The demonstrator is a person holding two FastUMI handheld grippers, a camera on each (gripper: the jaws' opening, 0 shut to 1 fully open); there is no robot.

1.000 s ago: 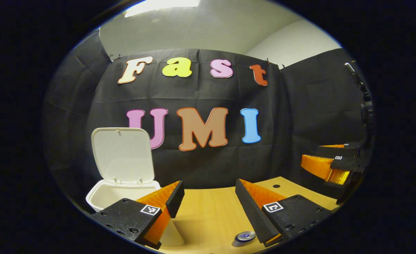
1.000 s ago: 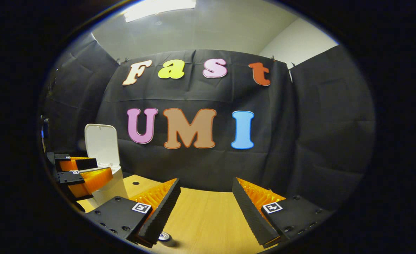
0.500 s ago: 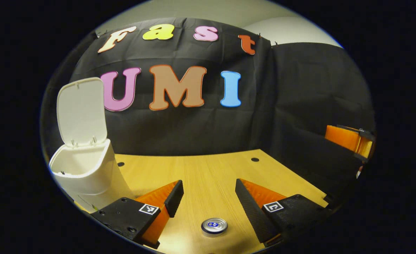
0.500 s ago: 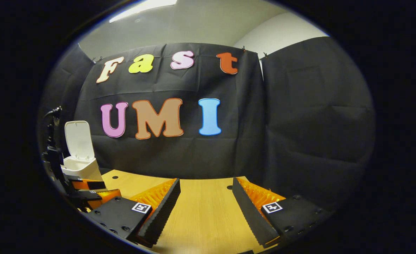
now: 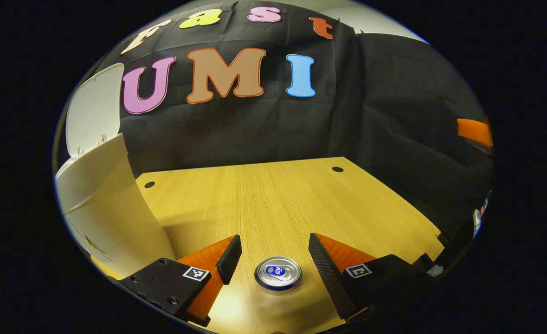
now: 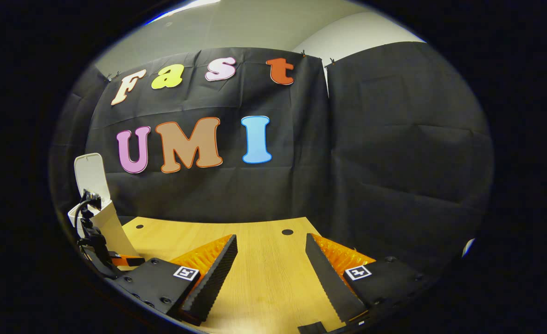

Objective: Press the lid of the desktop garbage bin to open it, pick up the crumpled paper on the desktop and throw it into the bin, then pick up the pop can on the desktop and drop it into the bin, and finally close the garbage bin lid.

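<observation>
Pale wood grain runs across the desktop (image 5: pixel 278 199), and on it, at about 6 o'clock in the left gripper view, a pop can (image 5: pixel 278 273) stands upright with its silver top and pull tab facing the camera. The left gripper (image 5: pixel 273 257) hangs over it with its fingers spread wide, one to each side of the can and neither touching it. At 9 o'clock in that view rises the white garbage bin (image 5: pixel 111 218), its lid (image 5: pixel 94 109) tipped up and back against the black cloth wall (image 5: pixel 394 116). Two small round holes mark the far part of the desktop, one near the bin and one toward 1 o'clock. In the right gripper view, the right gripper (image 6: pixel 271 273) is also parted wide, with only bare wood between its fingers. The bin (image 6: pixel 111 227) sits far off at 9 o'clock there, lid (image 6: pixel 90 174) raised, with the left gripper's dark body and cable just in front of it.
</observation>
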